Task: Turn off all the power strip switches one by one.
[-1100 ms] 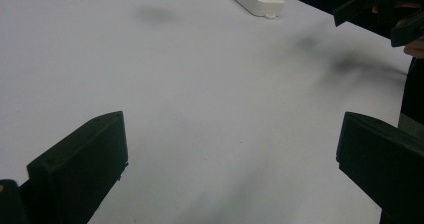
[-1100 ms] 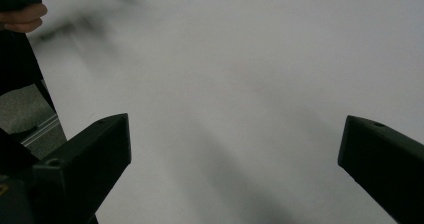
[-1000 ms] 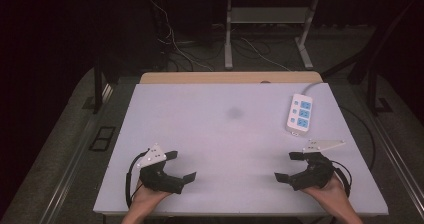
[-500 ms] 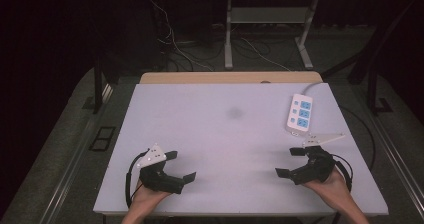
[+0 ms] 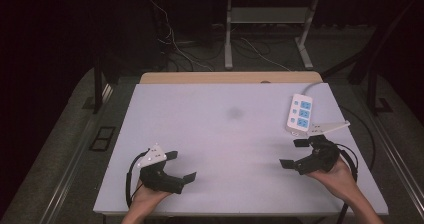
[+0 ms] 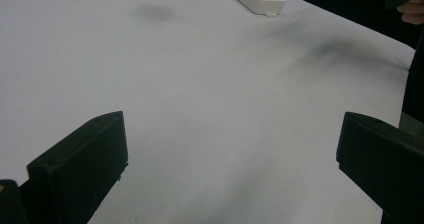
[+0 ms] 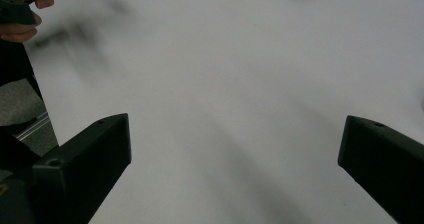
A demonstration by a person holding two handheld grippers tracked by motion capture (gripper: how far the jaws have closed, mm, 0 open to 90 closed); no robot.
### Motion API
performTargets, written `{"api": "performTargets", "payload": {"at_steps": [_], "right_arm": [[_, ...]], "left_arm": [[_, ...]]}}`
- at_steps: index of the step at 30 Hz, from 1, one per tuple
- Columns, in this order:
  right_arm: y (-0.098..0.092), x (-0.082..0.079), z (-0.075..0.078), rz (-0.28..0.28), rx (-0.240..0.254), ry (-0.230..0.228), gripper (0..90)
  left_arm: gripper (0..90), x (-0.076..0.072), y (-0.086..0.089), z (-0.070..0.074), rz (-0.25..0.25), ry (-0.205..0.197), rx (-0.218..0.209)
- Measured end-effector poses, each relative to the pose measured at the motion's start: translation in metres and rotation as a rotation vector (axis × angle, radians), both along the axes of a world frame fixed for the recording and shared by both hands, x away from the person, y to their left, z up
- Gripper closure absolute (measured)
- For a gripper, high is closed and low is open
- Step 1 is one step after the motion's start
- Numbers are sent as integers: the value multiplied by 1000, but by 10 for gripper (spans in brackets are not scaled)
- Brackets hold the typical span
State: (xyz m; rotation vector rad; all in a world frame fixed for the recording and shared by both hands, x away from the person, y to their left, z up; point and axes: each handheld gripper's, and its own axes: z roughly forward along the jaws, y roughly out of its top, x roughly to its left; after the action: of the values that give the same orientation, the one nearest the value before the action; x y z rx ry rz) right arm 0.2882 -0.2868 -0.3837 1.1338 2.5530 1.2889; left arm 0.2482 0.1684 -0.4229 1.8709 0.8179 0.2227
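High view shows me the right gripper spread wide near the white plastic power strip, seemingly not touching it; the left gripper is spread too, over the pale table.

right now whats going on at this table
A person holds a two-finger gripper in each hand over a white table. The right gripper sits just short of a white power strip with blue sockets at the table's right side, its fingers open and holding nothing. The left gripper rests near the front edge, also open and empty. Nothing has been picked up.
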Motion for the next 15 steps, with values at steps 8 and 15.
{"api": "performTargets", "payload": {"at_steps": [8, 15], "right_arm": [[-3, 14, 8, 12, -30, 13, 4], [-9, 30, 27, 33, -26, 24, 4]], "left_arm": [[0, 0, 1, 0, 6, 1, -3], [0, 1, 2, 0, 8, 6, -7]]}}
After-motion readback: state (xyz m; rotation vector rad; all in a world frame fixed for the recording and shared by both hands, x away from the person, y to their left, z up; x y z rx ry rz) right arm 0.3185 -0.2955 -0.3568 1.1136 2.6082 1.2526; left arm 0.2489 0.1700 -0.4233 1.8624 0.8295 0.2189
